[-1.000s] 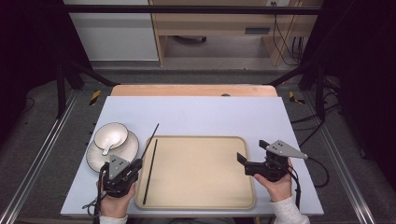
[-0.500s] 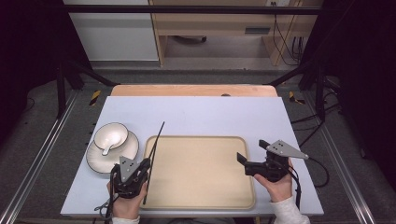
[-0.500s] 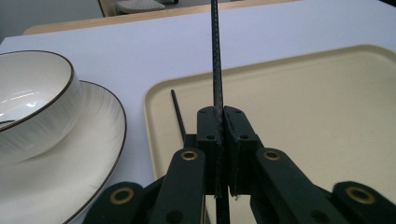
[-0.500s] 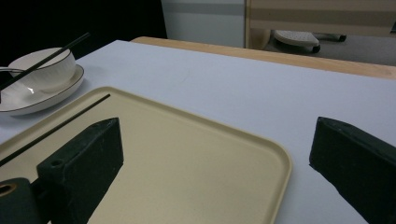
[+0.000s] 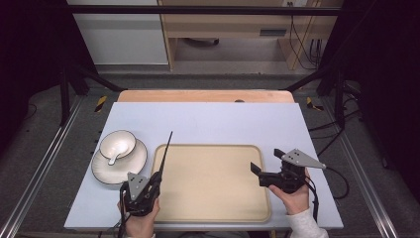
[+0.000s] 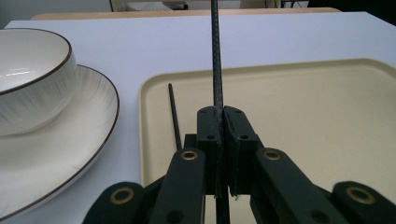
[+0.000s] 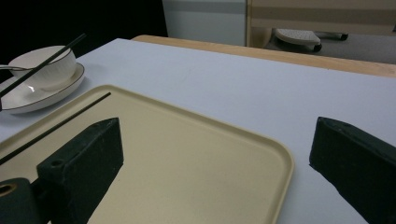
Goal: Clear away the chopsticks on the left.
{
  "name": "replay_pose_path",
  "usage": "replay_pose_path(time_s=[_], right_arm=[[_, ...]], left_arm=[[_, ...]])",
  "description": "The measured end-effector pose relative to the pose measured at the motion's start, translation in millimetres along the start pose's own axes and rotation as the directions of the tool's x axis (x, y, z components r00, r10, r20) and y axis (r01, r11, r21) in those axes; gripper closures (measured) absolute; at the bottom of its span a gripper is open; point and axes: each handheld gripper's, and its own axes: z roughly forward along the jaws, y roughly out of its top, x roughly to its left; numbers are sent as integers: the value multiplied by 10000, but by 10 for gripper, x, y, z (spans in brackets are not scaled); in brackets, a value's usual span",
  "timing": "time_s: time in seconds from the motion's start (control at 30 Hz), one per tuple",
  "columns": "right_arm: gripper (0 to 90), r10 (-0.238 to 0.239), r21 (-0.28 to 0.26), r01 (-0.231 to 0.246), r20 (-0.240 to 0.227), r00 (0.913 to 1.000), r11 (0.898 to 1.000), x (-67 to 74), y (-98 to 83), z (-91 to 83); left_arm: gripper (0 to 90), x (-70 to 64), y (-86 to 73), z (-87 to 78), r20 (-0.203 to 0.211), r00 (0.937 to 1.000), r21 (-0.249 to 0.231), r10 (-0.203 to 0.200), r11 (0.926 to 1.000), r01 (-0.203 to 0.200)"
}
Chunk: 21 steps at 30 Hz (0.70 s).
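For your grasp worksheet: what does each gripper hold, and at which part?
The left gripper clamps one black chopstick near its lower end; the right gripper is open and holds nothing.

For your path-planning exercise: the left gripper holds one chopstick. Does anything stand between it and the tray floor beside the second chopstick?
Nothing visible does. The chopstick in the left gripper hangs over the tray; the second chopstick lies alongside, apart from it.

Pale blue-grey table (image 5: 218,119), wooden strip along far edge. Beige tray (image 5: 213,181) at near centre. White dark-rimmed plate (image 5: 130,164) just left of tray, bearing bowl (image 5: 118,144).
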Motion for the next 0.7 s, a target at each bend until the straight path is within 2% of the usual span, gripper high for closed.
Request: replay_pose_path(time_s=[0.17, 0.47, 0.7], right_arm=[[30, -35, -6, 35, -2, 10000, 10000, 3, -1, 9], [30, -133, 83, 133, -18, 9999, 9999, 3, -15, 33], [30, -150, 102, 151, -27, 9999, 9998, 0, -19, 38]], left_arm=[[855, -19, -90, 54, 58, 9993, 66, -376, 9993, 375], [855, -40, -265, 174, -124, 9985, 558, -527, 9970, 533], [855, -60, -310, 242, -291, 9987, 852, -424, 9954, 448]])
